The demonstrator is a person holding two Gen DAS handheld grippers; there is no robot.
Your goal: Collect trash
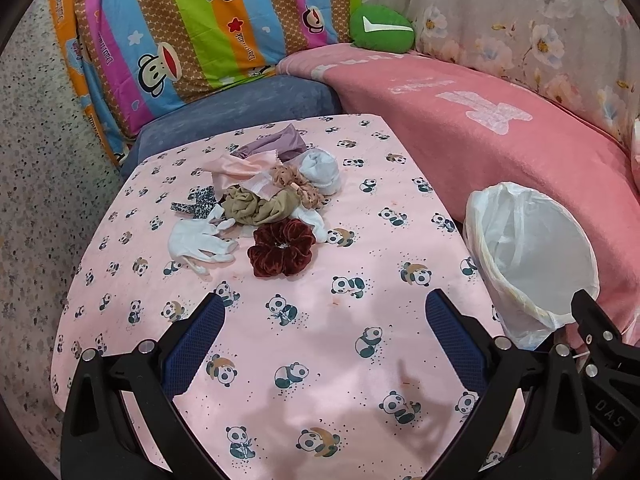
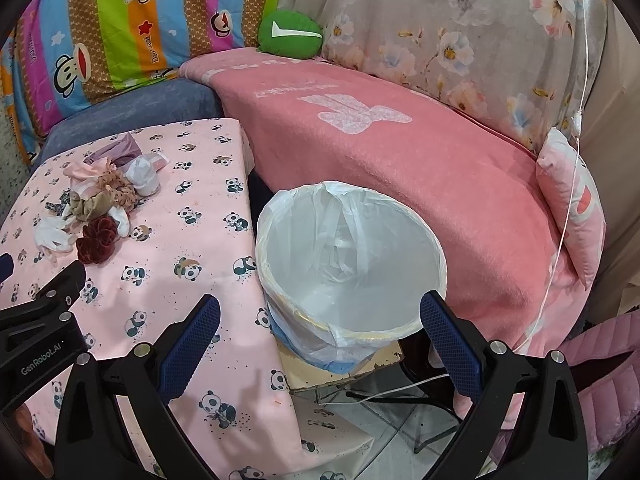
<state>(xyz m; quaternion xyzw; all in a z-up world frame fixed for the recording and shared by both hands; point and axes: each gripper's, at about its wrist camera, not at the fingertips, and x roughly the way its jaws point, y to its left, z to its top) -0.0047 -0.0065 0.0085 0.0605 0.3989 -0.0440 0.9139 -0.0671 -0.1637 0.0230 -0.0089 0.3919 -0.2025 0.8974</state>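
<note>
Nothing collected yet, by the look: bin (image 2: 352,256) liner empty, pile (image 1: 256,208) untouched on desk (image 1: 360,380). Left hand-held gripper (image 1: 324,312) wide open, empty; pile ahead, bare cloth between. Right hand-held gripper (image 2: 320,316) wide open, empty, over bin rim. Desk edge just left of bin.

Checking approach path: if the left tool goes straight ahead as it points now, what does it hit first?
Likely the dark red scrunchie, nearest item of the pile; the left tool is open over bare panda tablecloth before it. Depth is uncertain.
</note>
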